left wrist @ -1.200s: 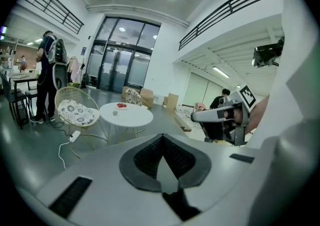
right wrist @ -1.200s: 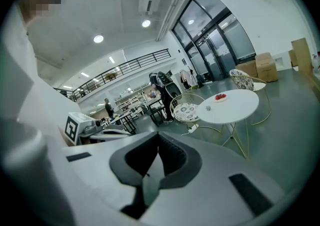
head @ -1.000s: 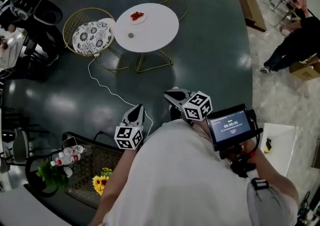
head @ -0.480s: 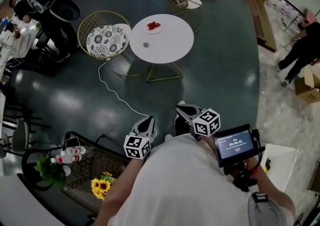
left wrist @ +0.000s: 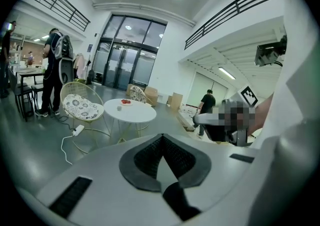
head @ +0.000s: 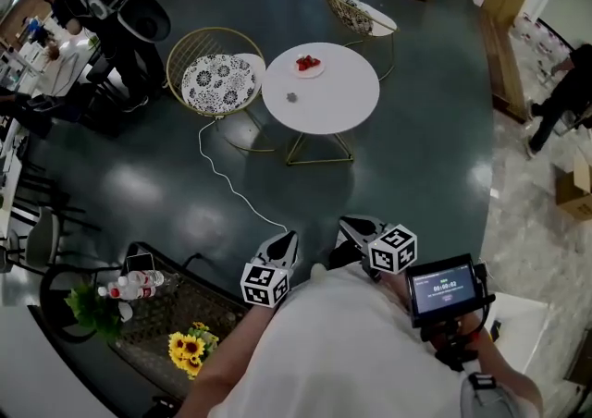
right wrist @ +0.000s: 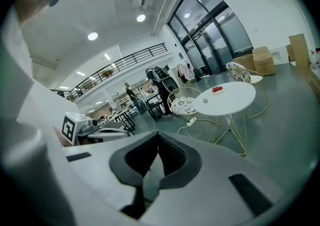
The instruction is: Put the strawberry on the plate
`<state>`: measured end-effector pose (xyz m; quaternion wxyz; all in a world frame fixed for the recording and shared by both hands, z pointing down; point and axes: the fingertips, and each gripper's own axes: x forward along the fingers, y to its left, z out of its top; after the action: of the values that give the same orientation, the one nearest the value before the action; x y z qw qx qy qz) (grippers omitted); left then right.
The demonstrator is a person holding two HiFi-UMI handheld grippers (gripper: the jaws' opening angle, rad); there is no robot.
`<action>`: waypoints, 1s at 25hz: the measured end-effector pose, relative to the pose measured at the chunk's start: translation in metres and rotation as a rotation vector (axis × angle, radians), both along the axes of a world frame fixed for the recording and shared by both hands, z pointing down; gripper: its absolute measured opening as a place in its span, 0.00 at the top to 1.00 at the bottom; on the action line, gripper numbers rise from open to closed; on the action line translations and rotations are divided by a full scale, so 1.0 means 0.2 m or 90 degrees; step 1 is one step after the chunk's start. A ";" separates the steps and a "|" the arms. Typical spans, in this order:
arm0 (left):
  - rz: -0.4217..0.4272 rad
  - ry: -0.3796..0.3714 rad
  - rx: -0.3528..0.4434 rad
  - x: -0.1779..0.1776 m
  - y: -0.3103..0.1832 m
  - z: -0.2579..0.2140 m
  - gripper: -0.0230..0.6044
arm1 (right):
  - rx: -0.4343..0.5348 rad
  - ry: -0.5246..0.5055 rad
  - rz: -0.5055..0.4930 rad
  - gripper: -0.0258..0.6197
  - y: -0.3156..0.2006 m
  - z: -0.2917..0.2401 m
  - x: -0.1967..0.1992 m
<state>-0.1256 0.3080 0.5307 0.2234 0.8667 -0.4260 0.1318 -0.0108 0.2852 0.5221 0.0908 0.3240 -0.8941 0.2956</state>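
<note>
My left hand-held gripper (head: 288,239) is closed right down, its dark ribbed pads meeting with nothing between them, and it touches nothing. The right hand-held gripper (head: 355,224) is the same: pads together, empty, held in the air beside the left one. Both are close against the person's body and well away from the work.

The strawberry (head: 308,62) shows only as a small red cluster, too small for me to tell its long axis or which way it points. It lies on the plate (head: 298,67), a small pale round dish. The plate sits near the far edge of the worktop (head: 342,97), a smooth round white top on thin gold wire legs. A small grey thing (head: 291,97) I cannot make out lies on the same top, apart from the plate, on the nearer side.

Just beside the worktop stands a gold wire chair (head: 219,83) with a round black-and-white patterned cushion. A thin white cable (head: 222,176) snakes over the dark, glossy floor (head: 416,157) from that chair toward my grippers.
</note>
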 end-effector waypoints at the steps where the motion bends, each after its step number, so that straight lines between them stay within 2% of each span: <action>1: -0.002 0.000 0.000 0.00 -0.01 0.00 0.95 | 0.001 -0.001 -0.002 0.95 -0.01 -0.01 0.00; 11: -0.022 -0.007 -0.008 0.05 -0.13 -0.01 0.95 | -0.009 -0.007 -0.035 0.95 -0.15 0.01 0.02; 25: -0.075 -0.014 0.005 0.21 -0.54 -0.07 0.95 | 0.003 -0.018 -0.101 0.95 -0.57 -0.05 0.15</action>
<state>-0.0827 0.2000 0.5169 0.2225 0.8395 -0.4793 0.1264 0.0190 0.1717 0.5119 0.1009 0.2483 -0.9187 0.2900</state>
